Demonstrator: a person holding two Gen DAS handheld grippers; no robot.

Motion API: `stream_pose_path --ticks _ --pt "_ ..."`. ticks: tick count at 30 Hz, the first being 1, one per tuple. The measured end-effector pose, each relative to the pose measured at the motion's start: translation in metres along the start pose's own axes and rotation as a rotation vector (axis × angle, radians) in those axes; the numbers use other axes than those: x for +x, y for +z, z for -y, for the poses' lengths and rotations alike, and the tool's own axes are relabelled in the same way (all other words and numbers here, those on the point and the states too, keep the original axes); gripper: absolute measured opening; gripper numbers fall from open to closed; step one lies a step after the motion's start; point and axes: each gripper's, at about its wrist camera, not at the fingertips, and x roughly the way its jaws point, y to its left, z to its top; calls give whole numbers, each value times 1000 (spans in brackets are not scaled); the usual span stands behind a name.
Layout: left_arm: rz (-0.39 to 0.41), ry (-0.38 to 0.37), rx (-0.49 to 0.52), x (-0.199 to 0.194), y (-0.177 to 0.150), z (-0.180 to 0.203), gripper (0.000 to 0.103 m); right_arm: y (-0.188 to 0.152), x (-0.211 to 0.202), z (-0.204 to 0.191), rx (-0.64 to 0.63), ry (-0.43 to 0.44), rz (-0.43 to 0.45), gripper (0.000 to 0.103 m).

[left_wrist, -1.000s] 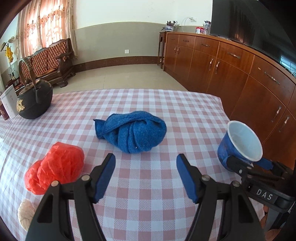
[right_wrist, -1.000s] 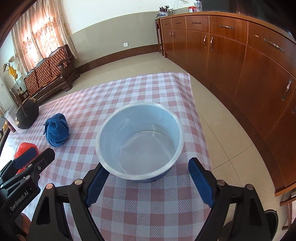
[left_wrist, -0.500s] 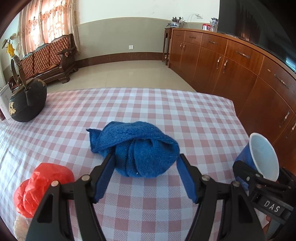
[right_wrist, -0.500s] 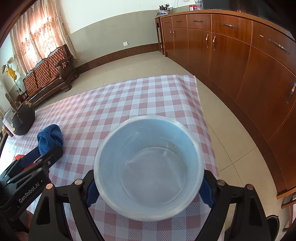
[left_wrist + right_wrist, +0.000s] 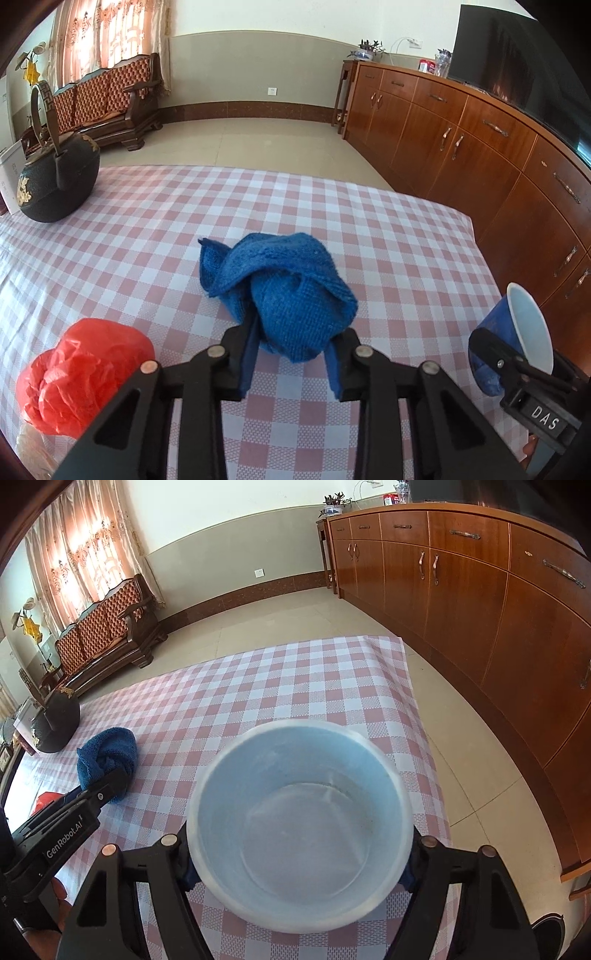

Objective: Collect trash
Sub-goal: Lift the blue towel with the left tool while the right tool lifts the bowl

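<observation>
the left claw (image 5: 291, 354) has just been closing, and its blue pads now pinch the near, lower end of the knotted blue cloth (image 5: 284, 291), most of which bulges beyond and above the tips. that hold looks shallow: if lifted fast, the soft knot could squeeze out or unroll, and a loose tail could drag the checked cloth on the worktop (image 5: 388, 236). the right claw (image 5: 297, 864) has also just been closing, and its jaws hug the sides of the pale blue bucket (image 5: 299, 812), whose mouth tips toward the camera. smooth, wide walls could let it slip or tilt further, so anything dropped in may miss. just left of the left claw lies a crumpled red bag (image 5: 81, 373), not yet collected; a careless swing could knock it off the near edge. a black kettle (image 5: 59, 184) stands far ahead to the left, clear of both.
</observation>
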Motion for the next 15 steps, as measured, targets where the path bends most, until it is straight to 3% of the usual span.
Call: stream_pose_path --ticks 15 --pt "23 -86 27 -61 -33 -1 29 -37 -52 -4 -8 32 24 78"
